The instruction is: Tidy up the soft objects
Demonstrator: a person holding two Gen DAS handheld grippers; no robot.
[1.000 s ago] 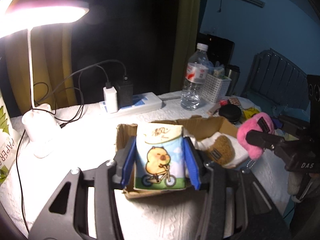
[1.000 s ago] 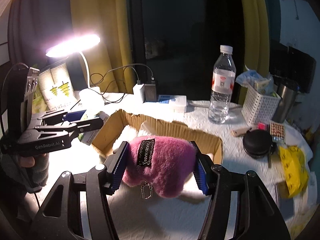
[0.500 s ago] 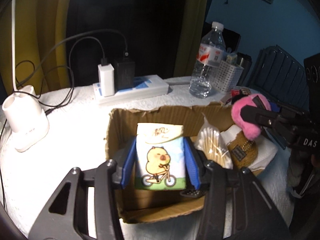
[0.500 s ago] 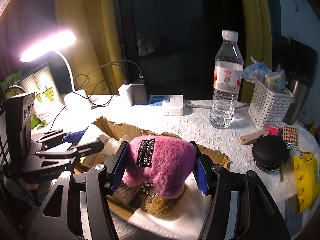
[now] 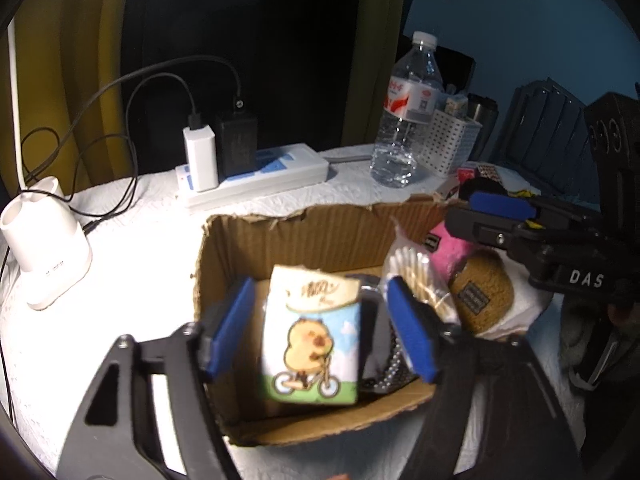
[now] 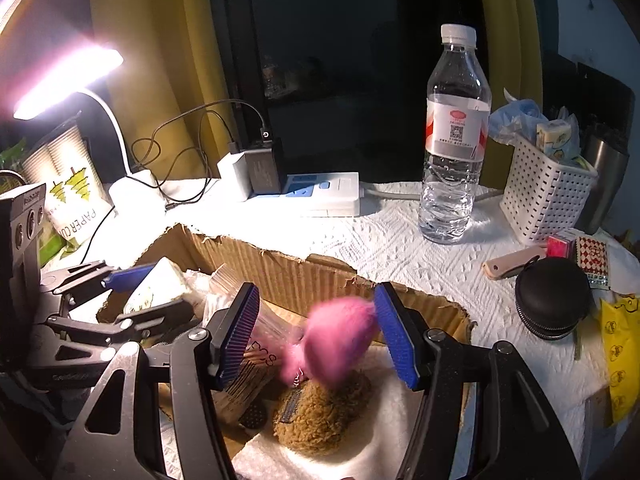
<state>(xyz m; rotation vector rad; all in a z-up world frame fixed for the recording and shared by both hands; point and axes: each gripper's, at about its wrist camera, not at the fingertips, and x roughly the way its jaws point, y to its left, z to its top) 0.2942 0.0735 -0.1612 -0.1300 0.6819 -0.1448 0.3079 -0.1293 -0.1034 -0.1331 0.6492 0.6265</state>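
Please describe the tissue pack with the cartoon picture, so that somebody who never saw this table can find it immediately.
Look for the torn cardboard box on the white-covered table, in front of the power strip. At its left end, the tissue pack sits between the open blue pads of the left gripper. It alone carries a print: a yellow chick riding a bicycle on green grass.

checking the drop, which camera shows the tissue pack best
Left wrist view: the tissue pack faces the camera, between the open left gripper pads, over the cardboard box. Right wrist view shows only its pale top corner.
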